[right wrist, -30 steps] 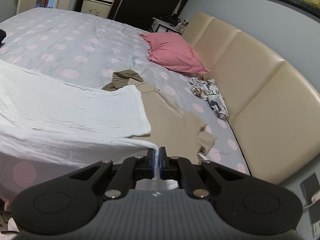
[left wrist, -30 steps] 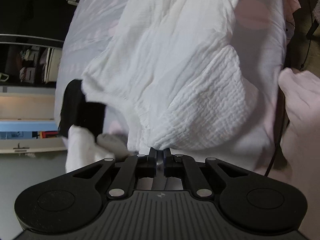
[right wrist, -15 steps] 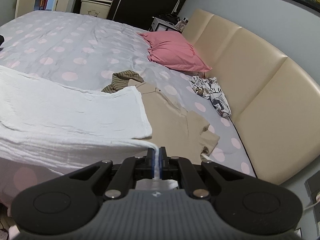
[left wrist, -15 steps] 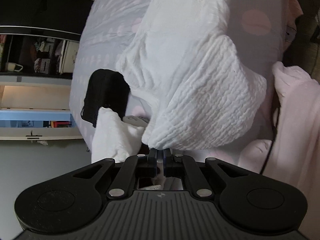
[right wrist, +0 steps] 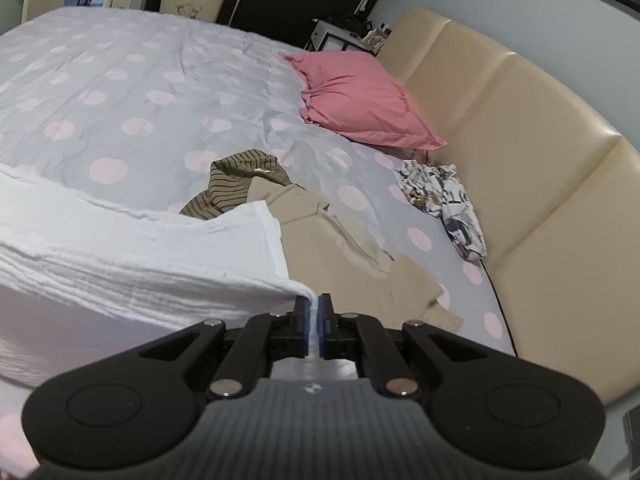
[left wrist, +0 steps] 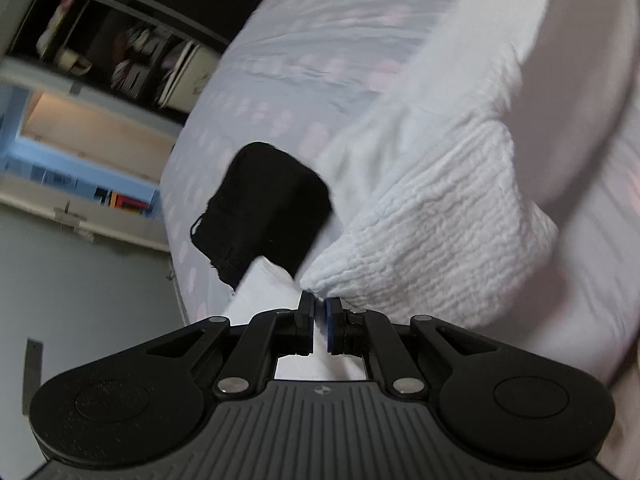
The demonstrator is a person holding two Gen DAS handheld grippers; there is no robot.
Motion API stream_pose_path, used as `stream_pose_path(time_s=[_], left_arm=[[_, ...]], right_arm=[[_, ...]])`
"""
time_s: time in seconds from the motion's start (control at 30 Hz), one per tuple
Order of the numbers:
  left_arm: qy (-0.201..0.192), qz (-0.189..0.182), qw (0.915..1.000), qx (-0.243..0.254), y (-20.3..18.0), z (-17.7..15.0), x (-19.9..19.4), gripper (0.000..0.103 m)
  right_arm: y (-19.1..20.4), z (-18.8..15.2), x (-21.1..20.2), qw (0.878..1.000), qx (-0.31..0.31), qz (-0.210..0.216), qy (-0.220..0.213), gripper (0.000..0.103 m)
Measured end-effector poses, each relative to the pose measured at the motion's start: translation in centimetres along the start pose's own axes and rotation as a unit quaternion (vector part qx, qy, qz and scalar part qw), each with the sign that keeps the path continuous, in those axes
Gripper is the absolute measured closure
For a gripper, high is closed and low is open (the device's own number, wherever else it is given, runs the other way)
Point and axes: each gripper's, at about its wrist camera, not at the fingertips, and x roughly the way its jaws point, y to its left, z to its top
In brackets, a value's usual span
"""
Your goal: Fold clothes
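Note:
A large white crinkled cloth (left wrist: 432, 216) lies spread over the near part of the bed. My left gripper (left wrist: 319, 304) is shut on one corner of it, which bulges up from the pinch. In the right wrist view the same white cloth (right wrist: 132, 252) stretches away to the left, and my right gripper (right wrist: 314, 306) is shut on its other corner at the bed's near edge. Part of the cloth hangs down below each gripper.
A black garment (left wrist: 264, 208) lies by the cloth on the dotted bedsheet (right wrist: 132, 92). A beige garment (right wrist: 332, 248), a striped olive one (right wrist: 236, 184), a patterned one (right wrist: 448, 200) and a pink pillow (right wrist: 360, 100) lie toward the cream headboard (right wrist: 532, 184). Shelves (left wrist: 92, 92) stand beyond the bed.
Both grippers have moved with their cloth corners. The left view has rolled and lifted, so the black garment shows larger. The right view has shifted further over the bed toward the headboard.

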Motion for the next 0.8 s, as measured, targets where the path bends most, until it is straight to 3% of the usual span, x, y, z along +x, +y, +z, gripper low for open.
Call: stream_pose_path(time_s=[0.3,0.6,0.7,0.77,0.8], left_arm=[[0.051,-0.004,0.9971,-0.056,3.8,6.3,8.7,0.099],[0.084,-0.006,0.9948,-0.057,2.9,10.4,18.1,0.099],[0.086,-0.008,0.9941,-0.065,2.6,11.0,20.2,0.099],[0.089,-0.006,0.9935,-0.071,2.4,11.2,21.1,0.095],[0.089,-0.006,0.9932,-0.074,2.4,11.2,21.4,0.095]], right_arm=[[2.5,5.8,12.0,0.998,-0.015,0.013,0.055,0.098],[4.9,7.2,21.3,0.992,-0.03,0.015,0.12,0.097],[5.2,7.2,22.4,0.992,-0.023,0.014,0.121,0.09],[5.1,7.4,22.7,0.993,-0.018,0.006,0.112,0.072],[5.0,7.5,22.5,0.994,-0.014,-0.001,0.105,0.068]])
